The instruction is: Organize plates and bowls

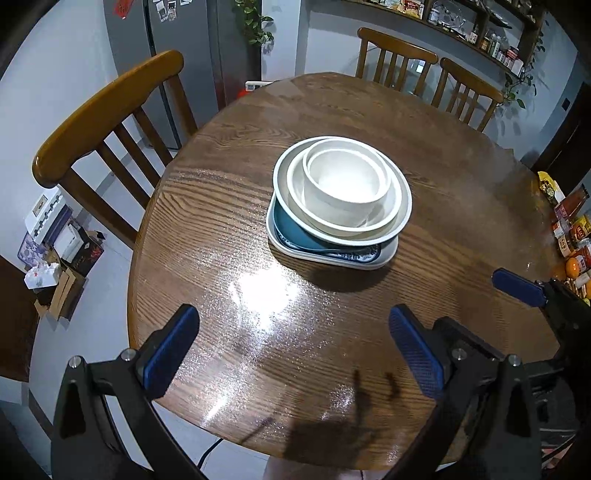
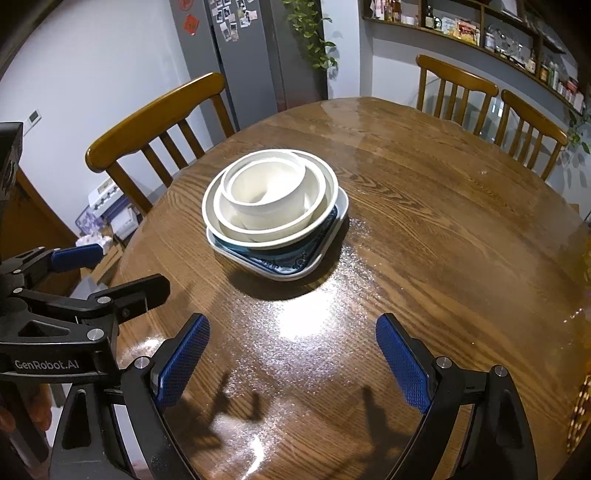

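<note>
Dishes (image 1: 340, 199) well beyond fingers (image 1: 170, 350)

— What sort of place is this?

— A home dining area. A round wooden table (image 2: 424, 229) has 3 slat-backed wooden chairs (image 2: 155, 122) drawn up to its far and left edges.

— Anything else that says home?

— A grey fridge (image 2: 236, 62) covered in photos and magnets stands behind the left chair, with a trailing green plant (image 2: 310, 33) beside it. A wall shelf (image 2: 480, 33) at the back holds jars and bottles. Snack packets (image 1: 570, 229) crowd the table's right edge, and cardboard boxes (image 1: 59, 258) sit on the floor.
</note>
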`<action>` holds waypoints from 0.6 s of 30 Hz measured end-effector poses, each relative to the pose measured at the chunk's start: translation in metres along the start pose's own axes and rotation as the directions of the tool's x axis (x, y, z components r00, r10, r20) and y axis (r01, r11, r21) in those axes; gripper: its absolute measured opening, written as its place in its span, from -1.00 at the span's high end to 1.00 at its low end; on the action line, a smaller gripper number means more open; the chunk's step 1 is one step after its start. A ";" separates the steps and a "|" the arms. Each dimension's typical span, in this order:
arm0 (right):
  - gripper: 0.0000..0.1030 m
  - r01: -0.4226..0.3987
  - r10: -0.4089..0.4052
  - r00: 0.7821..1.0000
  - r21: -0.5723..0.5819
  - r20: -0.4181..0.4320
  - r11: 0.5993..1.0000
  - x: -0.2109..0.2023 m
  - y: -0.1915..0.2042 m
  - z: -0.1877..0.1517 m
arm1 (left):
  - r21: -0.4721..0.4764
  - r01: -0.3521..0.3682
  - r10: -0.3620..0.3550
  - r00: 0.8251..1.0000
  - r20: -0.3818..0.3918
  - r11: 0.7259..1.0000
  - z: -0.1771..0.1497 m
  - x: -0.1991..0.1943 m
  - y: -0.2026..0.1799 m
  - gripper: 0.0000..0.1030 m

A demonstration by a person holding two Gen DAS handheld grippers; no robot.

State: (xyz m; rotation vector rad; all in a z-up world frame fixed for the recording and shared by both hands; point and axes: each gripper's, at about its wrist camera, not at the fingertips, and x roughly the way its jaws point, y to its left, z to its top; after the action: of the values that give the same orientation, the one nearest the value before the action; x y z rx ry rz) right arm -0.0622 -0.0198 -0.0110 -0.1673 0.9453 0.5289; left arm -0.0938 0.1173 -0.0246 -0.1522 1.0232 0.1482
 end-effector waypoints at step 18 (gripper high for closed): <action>-0.78 0.009 -0.009 1.000 0.002 -0.010 1.000 0.005 -0.005 0.002 | 0.007 -0.015 0.015 1.000 -0.002 1.000 0.001 0.004 -0.004 -0.98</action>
State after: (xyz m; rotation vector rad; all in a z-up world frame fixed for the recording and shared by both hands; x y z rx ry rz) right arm -0.0560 -0.0214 -0.0141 -0.1726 0.9548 0.5192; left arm -0.0904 0.1138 -0.0269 -0.1379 1.0273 0.1582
